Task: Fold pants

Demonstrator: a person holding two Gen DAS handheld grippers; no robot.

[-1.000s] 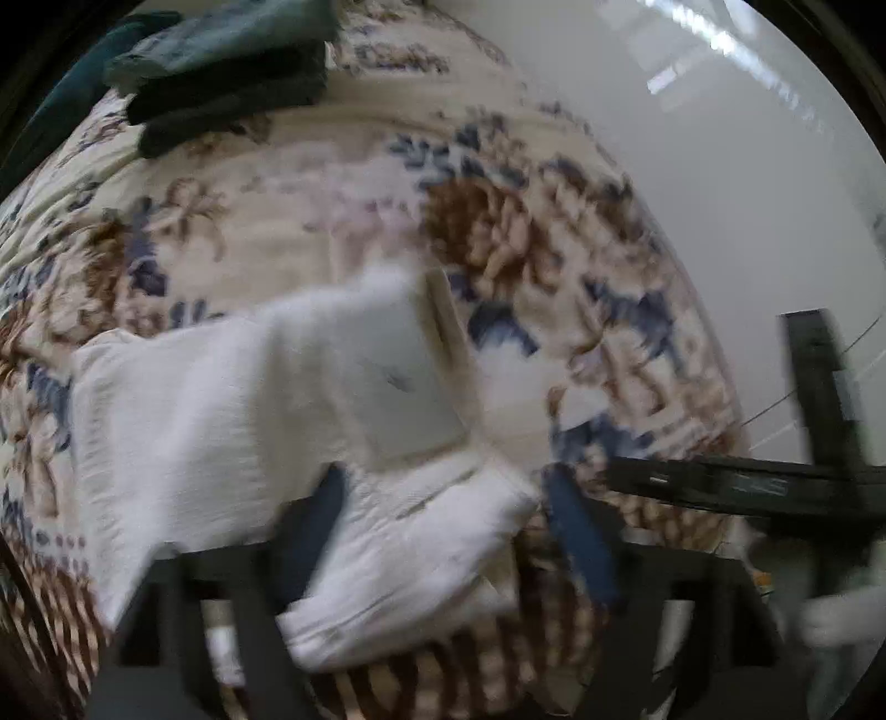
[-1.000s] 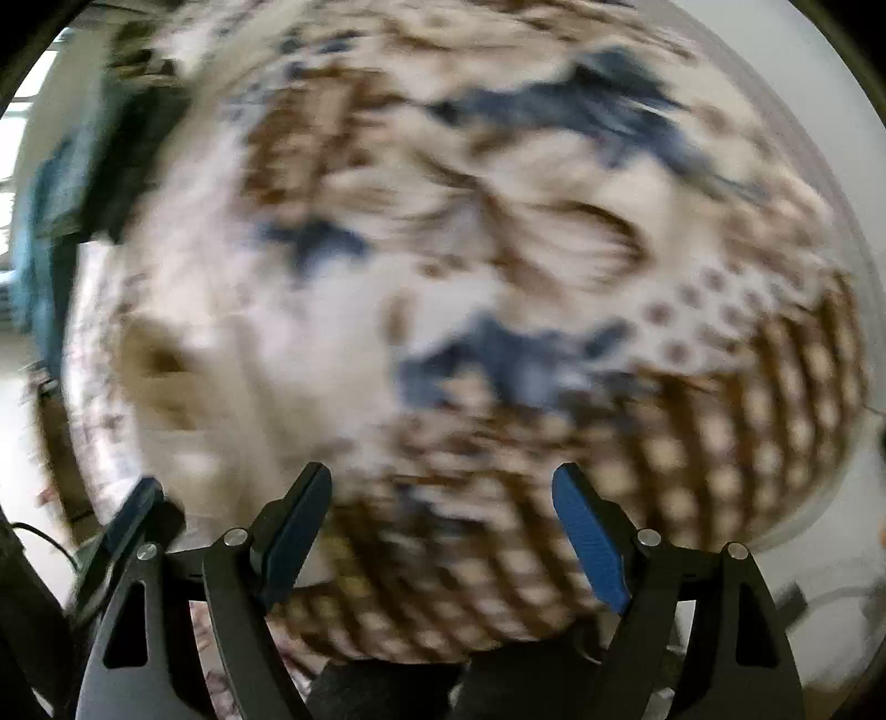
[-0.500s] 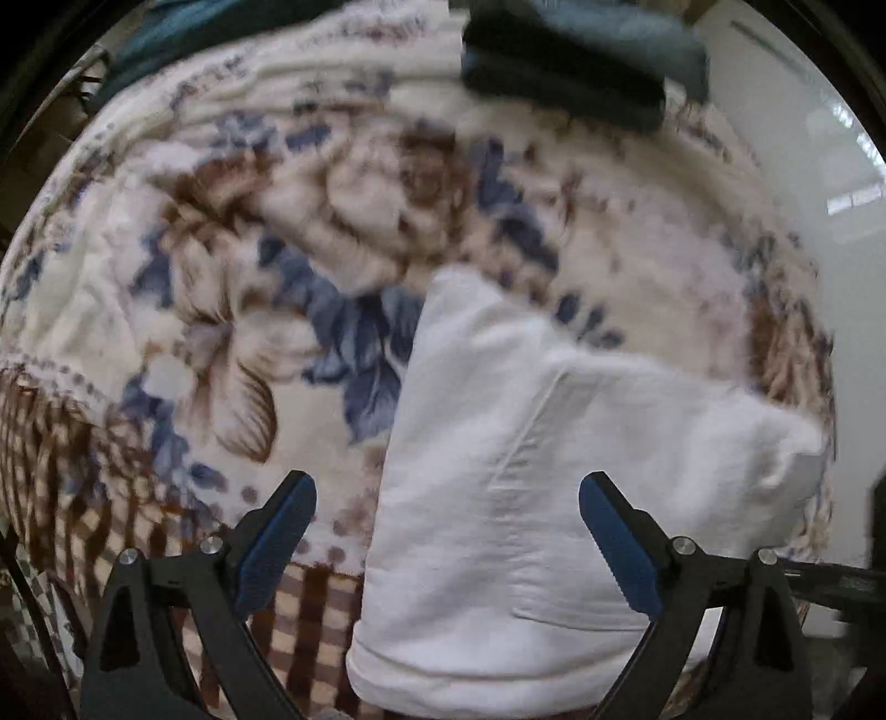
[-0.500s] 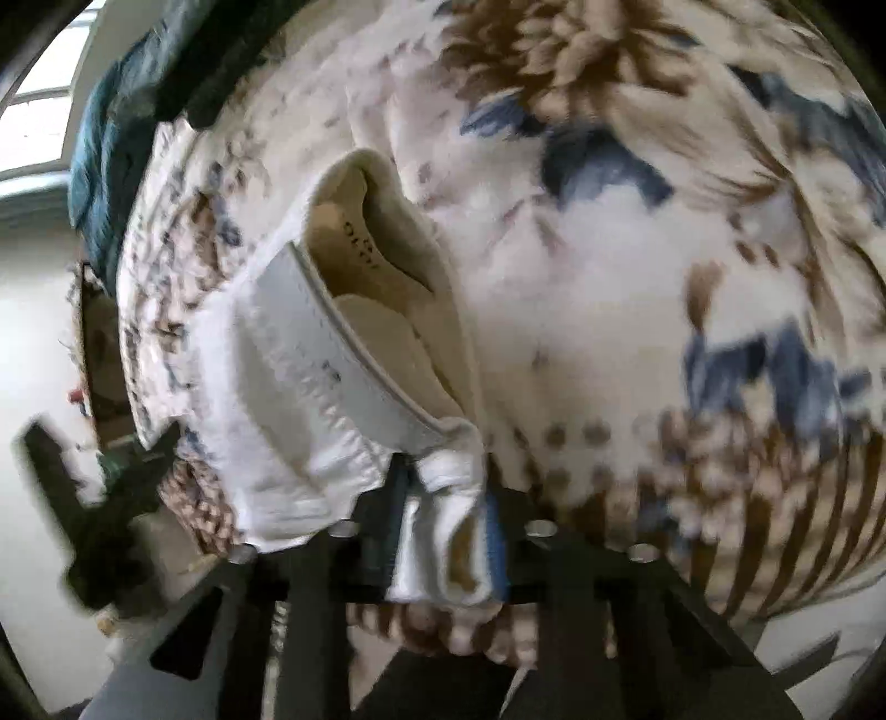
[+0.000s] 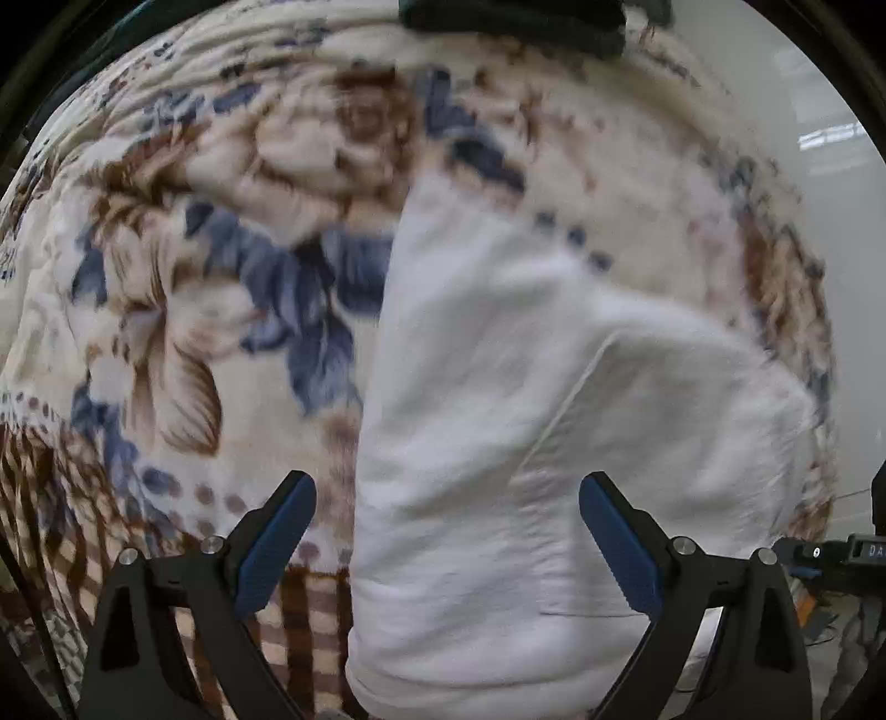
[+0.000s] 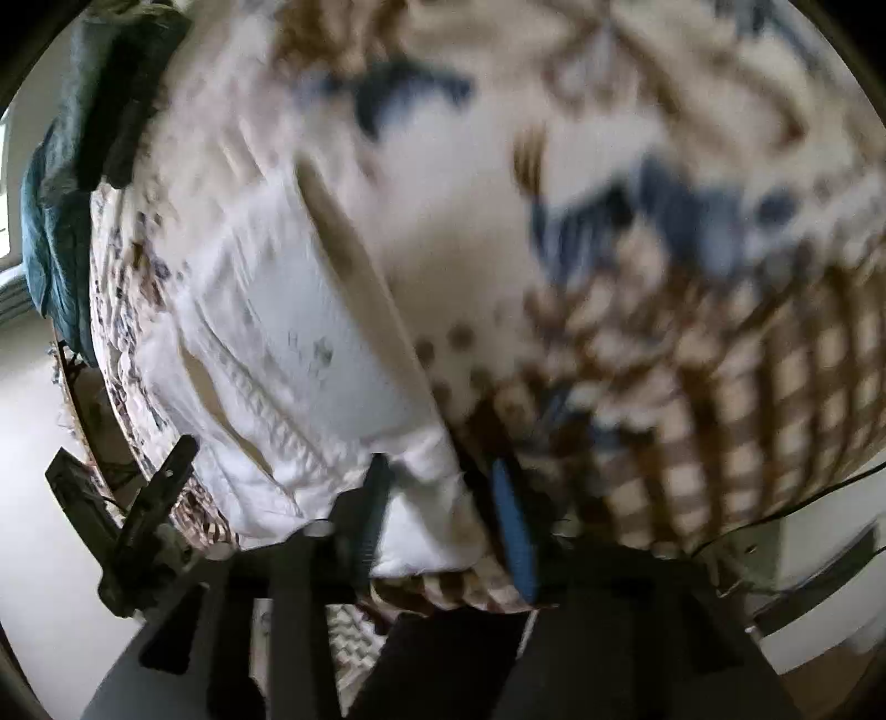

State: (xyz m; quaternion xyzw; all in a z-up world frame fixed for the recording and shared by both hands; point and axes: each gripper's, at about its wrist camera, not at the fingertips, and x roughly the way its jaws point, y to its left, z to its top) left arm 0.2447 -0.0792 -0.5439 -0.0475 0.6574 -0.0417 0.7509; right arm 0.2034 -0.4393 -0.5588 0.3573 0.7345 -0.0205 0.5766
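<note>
- White pants (image 5: pixel 498 443) lie folded in a bundle on a floral blanket (image 5: pixel 194 277), near its checked border.
- Left claw (image 5: pixel 446 545) hangs over the bundle pointing down, jaws spread wide. One blue pad sits over the blanket beside the pants, the other over the white cloth; neither presses on it.
- Right claw (image 6: pixel 443 520) is at a corner of the pants (image 6: pixel 288 354) by the blanket's (image 6: pixel 720 387) edge. Its jaws have just been opening; the white corner is between them, and the view is too blurred to tell whether the pads still touch it.
- Dark folded clothes (image 5: pixel 515 22) lie at the far edge of the blanket.
- From the right view, the left claw (image 6: pixel 160 487) shows beside the pants.
</note>
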